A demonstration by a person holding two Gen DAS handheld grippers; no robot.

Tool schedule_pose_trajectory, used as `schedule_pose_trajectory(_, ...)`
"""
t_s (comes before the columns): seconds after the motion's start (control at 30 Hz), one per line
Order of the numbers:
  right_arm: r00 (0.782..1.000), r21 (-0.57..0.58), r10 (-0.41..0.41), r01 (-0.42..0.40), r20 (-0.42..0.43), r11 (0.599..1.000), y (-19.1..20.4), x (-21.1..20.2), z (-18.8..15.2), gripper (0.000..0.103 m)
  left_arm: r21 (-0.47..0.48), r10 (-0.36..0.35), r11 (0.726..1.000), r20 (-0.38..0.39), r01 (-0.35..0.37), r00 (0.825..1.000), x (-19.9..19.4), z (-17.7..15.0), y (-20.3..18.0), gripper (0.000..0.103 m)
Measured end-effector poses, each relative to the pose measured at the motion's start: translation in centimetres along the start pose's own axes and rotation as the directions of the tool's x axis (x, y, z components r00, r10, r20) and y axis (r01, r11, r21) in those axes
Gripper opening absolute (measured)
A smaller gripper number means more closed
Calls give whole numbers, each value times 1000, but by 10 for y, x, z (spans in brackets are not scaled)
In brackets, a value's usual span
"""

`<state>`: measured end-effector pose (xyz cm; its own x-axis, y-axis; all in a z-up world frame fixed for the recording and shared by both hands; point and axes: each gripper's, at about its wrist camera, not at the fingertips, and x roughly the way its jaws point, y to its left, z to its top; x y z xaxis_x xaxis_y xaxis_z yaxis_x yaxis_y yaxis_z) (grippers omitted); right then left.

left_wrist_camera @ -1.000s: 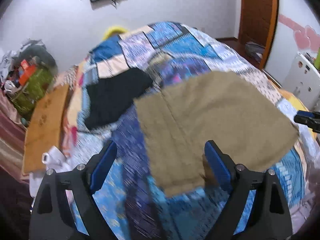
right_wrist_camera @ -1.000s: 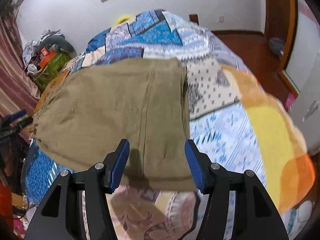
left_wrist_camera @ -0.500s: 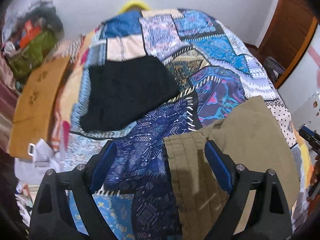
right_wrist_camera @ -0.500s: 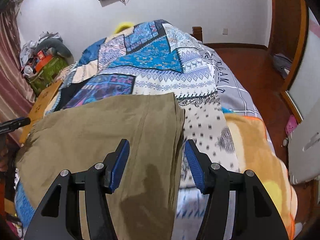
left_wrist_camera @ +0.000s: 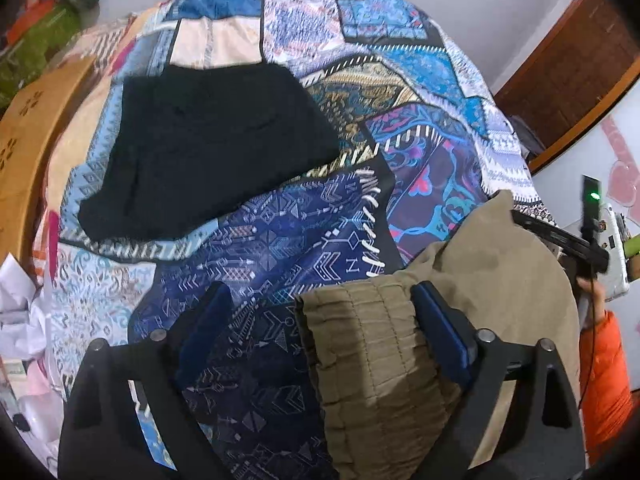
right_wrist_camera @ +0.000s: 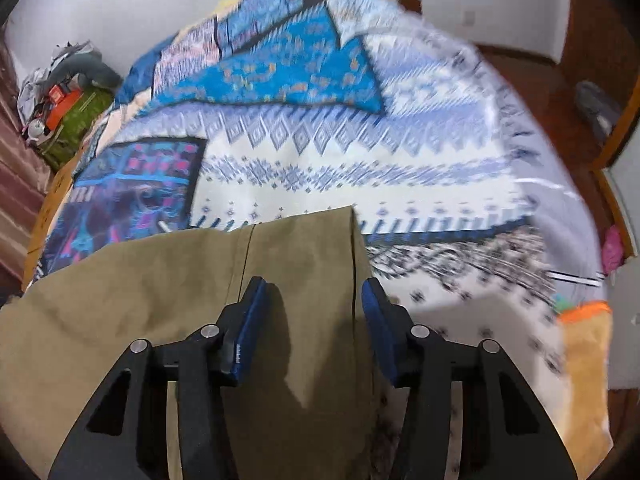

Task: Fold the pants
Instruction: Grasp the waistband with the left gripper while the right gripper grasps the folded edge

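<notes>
Olive-khaki pants (left_wrist_camera: 492, 280) lie on a patchwork bedspread (left_wrist_camera: 280, 232). In the left wrist view their gathered waistband (left_wrist_camera: 368, 364) sits between my open left gripper's (left_wrist_camera: 320, 312) blue pads, nearer the right pad (left_wrist_camera: 438, 328). In the right wrist view the pants (right_wrist_camera: 168, 280) spread left and under my open right gripper (right_wrist_camera: 312, 304), with their right edge and corner (right_wrist_camera: 352, 216) between the pads. The right gripper's body (left_wrist_camera: 560, 236) shows at the far side of the pants in the left wrist view.
A folded black garment (left_wrist_camera: 208, 148) lies further up the bed on the left. A wooden board (left_wrist_camera: 28, 128) runs along the bed's left side, with clutter (right_wrist_camera: 64, 100) beyond. A wooden door (left_wrist_camera: 568, 72) and white appliance (left_wrist_camera: 616, 248) stand right.
Both grippers have dropped and moved forward over the pants. The left one now has the waistband between its pads; the right one sits over the pants' right edge. Both stayed open.
</notes>
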<state>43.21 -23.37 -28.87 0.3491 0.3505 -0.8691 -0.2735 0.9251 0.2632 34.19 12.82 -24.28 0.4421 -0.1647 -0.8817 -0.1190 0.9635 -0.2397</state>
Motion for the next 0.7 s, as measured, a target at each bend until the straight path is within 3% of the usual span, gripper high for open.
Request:
schedule_pose_trajectory(0.17,999,-66,-51,49,-18,997,8,11,0,39,8,89,996,97,-90,991,-6,-10,-4,85)
schedule_pose_trajectory(0.23,998,-72,-65,63,-21,995,10,11,-1,39,2,128,992,109,-129,986,-7,-10,-4,85)
schedule_pose_trajectory(0.4,995,-35,-87,86,-41,996,13,-3,0,36,-13,139,990,91,-139,986,-17,-8,0,84)
schedule_pose_trajectory(0.6,999,-107,24,-20,34,994,50,-64,-9,37,9,156,987,147,-159,977,-56,-3,-9,84)
schedule_pose_trajectory(0.7,994,-161,97,-87,54,983,86,-88,-13,37,14,120,992,173,-124,978,-72,3,-18,84)
